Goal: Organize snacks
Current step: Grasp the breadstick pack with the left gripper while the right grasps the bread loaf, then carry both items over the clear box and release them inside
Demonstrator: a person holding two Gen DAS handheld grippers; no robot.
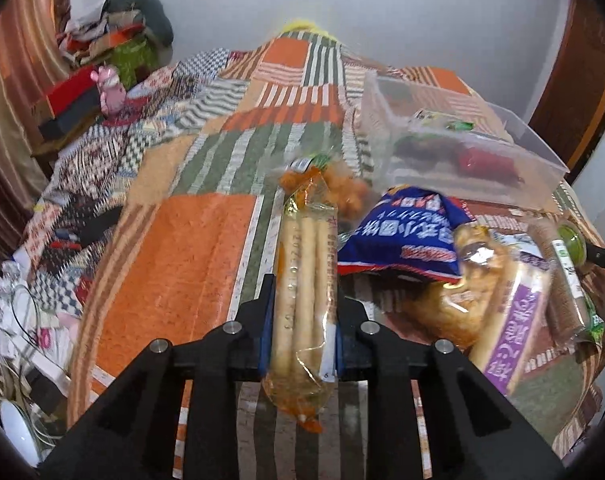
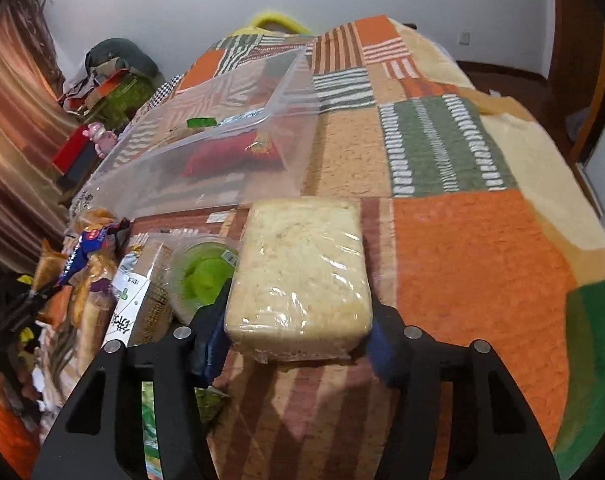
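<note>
My left gripper [image 1: 302, 320] is shut on a clear packet of pale breadsticks [image 1: 304, 276], held lengthwise above the patchwork blanket [image 1: 174, 264]. My right gripper [image 2: 298, 328] is shut on a wrapped pale rice-cake block [image 2: 300, 272]. A clear plastic bin [image 1: 462, 148] lies ahead to the right in the left wrist view, with a red packet [image 1: 486, 160] and a green-labelled packet inside. It also shows in the right wrist view [image 2: 222, 152], ahead to the left. A blue snack bag [image 1: 406, 240] and a purple-labelled bread packet [image 1: 510, 332] lie near the bin.
A green cup snack [image 2: 202, 276] and a brown biscuit packet [image 2: 146, 300] lie left of my right gripper. Boxes, a pink toy [image 1: 110, 92] and clothes pile at the far left by the curtain. Cables and clutter sit at the blanket's left edge.
</note>
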